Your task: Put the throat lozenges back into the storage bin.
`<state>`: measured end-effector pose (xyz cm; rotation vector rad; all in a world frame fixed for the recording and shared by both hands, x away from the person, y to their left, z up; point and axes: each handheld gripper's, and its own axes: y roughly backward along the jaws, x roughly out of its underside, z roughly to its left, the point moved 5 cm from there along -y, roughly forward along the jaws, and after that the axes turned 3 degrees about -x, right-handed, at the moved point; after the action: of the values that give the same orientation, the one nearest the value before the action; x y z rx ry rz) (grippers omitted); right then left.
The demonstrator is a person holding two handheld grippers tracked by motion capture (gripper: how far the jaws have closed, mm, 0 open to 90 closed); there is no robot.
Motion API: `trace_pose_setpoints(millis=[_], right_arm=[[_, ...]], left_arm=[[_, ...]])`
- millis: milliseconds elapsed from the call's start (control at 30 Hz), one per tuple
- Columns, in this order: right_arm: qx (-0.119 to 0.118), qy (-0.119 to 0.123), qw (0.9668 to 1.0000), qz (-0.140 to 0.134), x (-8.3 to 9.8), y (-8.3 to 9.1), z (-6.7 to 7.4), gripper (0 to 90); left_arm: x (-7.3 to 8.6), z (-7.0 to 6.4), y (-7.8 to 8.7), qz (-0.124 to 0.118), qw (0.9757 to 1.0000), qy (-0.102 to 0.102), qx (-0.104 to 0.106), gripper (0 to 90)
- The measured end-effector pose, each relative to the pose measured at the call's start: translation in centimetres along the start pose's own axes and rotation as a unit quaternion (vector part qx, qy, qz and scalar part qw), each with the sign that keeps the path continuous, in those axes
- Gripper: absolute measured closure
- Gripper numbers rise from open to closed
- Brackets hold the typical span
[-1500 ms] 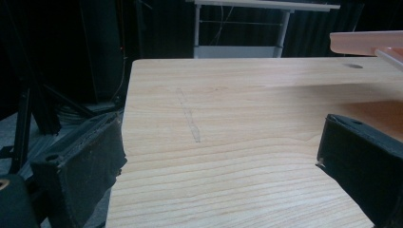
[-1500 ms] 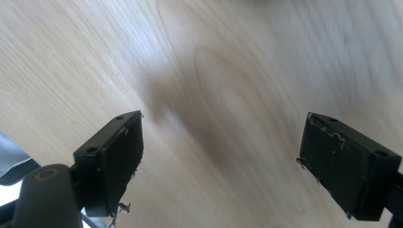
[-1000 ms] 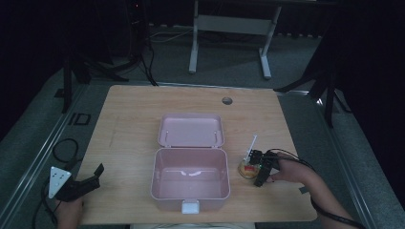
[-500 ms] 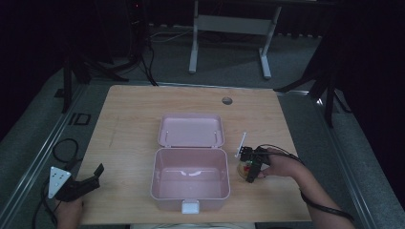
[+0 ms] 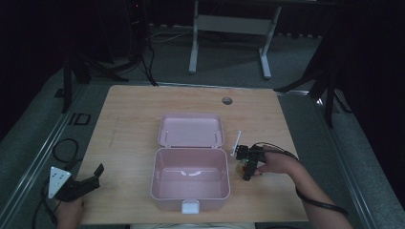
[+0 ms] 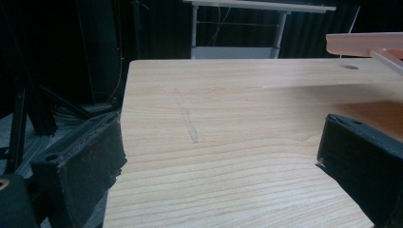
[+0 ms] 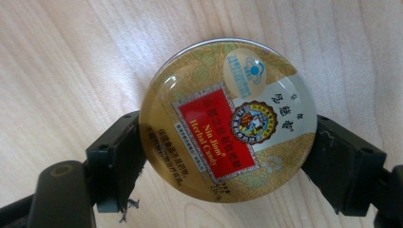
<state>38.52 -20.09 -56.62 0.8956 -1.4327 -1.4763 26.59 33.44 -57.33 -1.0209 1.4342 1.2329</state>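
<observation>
Round candy tin pinched in right claw, just right of the pink box.
Right claw (image 7: 228, 152) pinches candy tin (image 7: 228, 121): gold lid, red label, beside box (image 5: 190, 179). Left claw (image 5: 88, 181) spread, left of box.

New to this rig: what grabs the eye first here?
The open pink lunch box sits mid-table, lid laid back flat behind it. Just right of it, the right gripper clamps a round gold Nin Jiom Herbal Candy tin between its jaws. The left gripper sits open at the table's near left corner, holding nothing.
</observation>
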Motion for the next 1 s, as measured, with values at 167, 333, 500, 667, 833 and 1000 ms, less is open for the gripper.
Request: trace_pose_setpoints(millis=[167, 333, 500, 667, 833, 1000], right_arm=[[-0.011, 0.009, 0.9999, 0.008, 0.3, 0.7, 0.5, 19.8], [-0.016, 0.012, 0.9998, 0.008, 0.8, 2.0, 0.9, 19.8], [-0.018, 0.013, 0.9997, 0.01, 1.2, 3.5, 1.4, 19.8], [-0.015, 0.027, 0.9993, 0.021, 1.6, 5.0, 2.3, 19.8], [-0.011, 0.034, 0.9991, 0.021, 2.0, 6.9, 2.9, 19.8], [-0.008, 0.032, 0.9993, 0.017, 2.6, 9.1, 3.5, 19.8]], left_arm=[[0.0, 0.0, 0.0, 0.0, 1.0, 0.0, 0.0, 2.3], [0.0, 0.0, 0.0, 0.0, 1.0, -0.001, 0.0, 2.2], [0.0, 0.0, 0.0, 0.0, 1.0, 0.0, 0.0, 2.3], [0.0, 0.0, 0.0, 0.0, 1.0, 0.0, 0.0, 2.3], [0.0, 0.0, 0.0, 0.001, 1.0, 0.001, -0.001, 2.3], [0.0, 0.0, 0.0, 0.001, 1.0, 0.001, -0.001, 2.3]])
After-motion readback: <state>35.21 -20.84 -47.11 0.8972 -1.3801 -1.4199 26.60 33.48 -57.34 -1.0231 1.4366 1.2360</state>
